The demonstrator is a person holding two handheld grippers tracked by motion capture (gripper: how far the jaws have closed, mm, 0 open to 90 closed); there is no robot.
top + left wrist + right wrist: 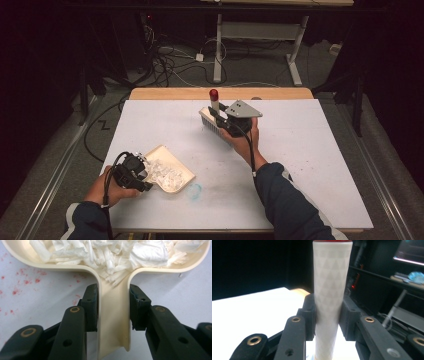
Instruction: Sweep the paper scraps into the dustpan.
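Left gripper sits near the front-left corner of the white table, its jaws set either side of the cream dustpan's handle and pressed against it — a firm hold; the dustpan lies flat on the table, its pan reaching toward the middle, heaped with torn white paper scraps; red speckles dot the table surface beside the handle, and a faint blue smudge marks the table just past the pan's near corner. Right gripper is up toward the far edge, around the middle — jaws clamped on the white, triangle-patterned handle of a brush, red cap pointing up, bristle block low at the table; whether the bristles touch the surface, I cannot tell.
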